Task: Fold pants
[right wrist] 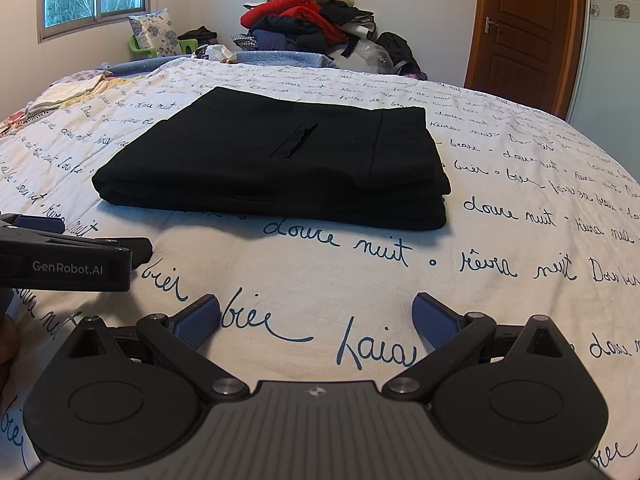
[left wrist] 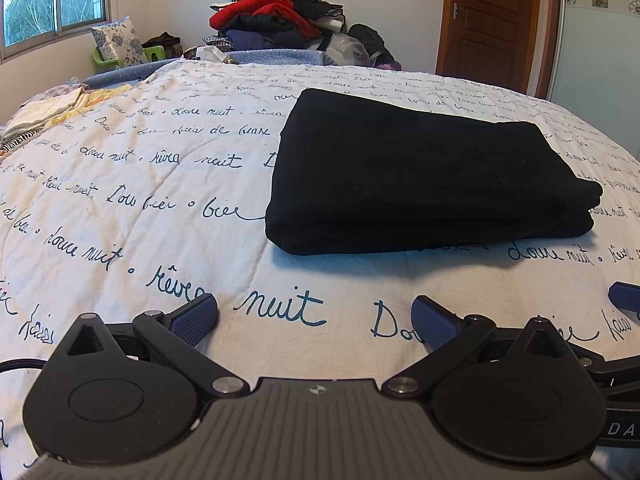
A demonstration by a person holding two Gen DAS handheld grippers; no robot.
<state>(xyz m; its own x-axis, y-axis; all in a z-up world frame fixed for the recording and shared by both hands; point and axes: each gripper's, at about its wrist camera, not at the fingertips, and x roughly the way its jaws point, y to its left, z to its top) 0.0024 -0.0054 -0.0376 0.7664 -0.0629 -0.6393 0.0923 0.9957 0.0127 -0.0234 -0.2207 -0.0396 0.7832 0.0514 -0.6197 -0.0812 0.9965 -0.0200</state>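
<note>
The black pants (left wrist: 420, 172) lie folded into a flat rectangular stack on the white bedspread with blue script (left wrist: 160, 200). In the right wrist view the pants (right wrist: 280, 164) show a pocket slit on top. My left gripper (left wrist: 314, 320) is open and empty, hovering over the bedspread in front of the stack, apart from it. My right gripper (right wrist: 316, 320) is open and empty too, in front of the stack. The left gripper's body (right wrist: 64, 264) shows at the left edge of the right wrist view.
A heap of clothes (left wrist: 280, 12) is piled at the far end of the bed. A floral pillow (left wrist: 118, 42) and a green item sit by the window. Folded light cloths (left wrist: 52, 110) lie at the far left. A wooden door (left wrist: 492, 20) stands at the right.
</note>
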